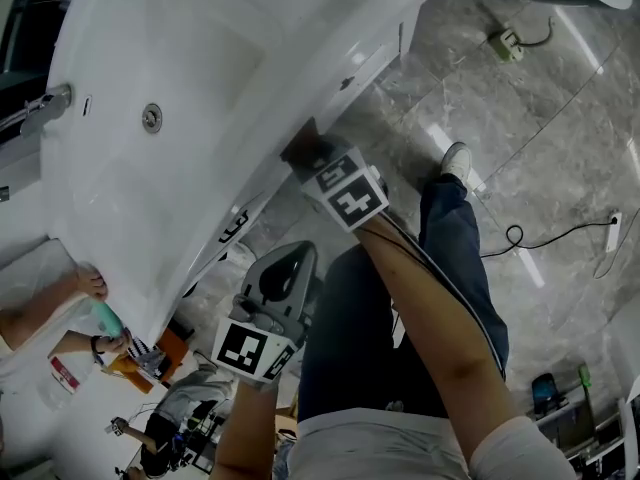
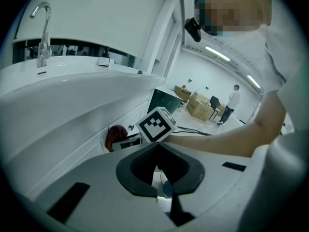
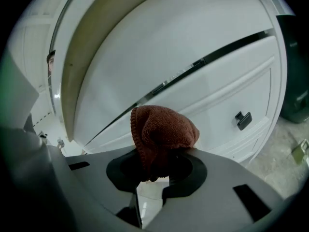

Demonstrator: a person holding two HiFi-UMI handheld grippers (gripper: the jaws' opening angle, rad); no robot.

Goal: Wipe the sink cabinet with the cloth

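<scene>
Filling most of the shot: the white sink cabinet (image 1: 372, 56), with the counter on top and the drawer fronts facing the floor side of the head view.
Floor: grey marble-look tile (image 1: 540, 108) with a dark cable (image 1: 520, 238) trailing across it.
Sink: white basin (image 1: 190, 158) set in the counter. There's a chrome faucet (image 1: 45, 108) at the far edge, and it's easier to see in the left gripper view (image 2: 43, 30).
Person: a leg in blue jeans (image 1: 460, 258) and a light shoe (image 1: 457, 160) planted near the cabinet.
Right gripper: the right gripper (image 1: 305, 153) is reached out to the cabinet front, just below the counter edge. Its jaws are clamped on the cloth, so yeah, it's got a solid grip.
Left gripper: the left gripper (image 1: 285, 268) is hanging back by the person's leg, well clear of the cabinet. Its jaws are pulled together to a thin slit with nothing between them.
Cloth: a bunched reddish-brown knit cloth (image 3: 161, 129) sticks out past the right jaws and looks to be touching the drawer front, right on the dark seam between two panels.
Drawer handle: a small dark handle (image 3: 244, 120) off to the cloth's right on the lower drawer, apart from it.
Drain: a little metal ring (image 1: 152, 118) in the basin.
</scene>
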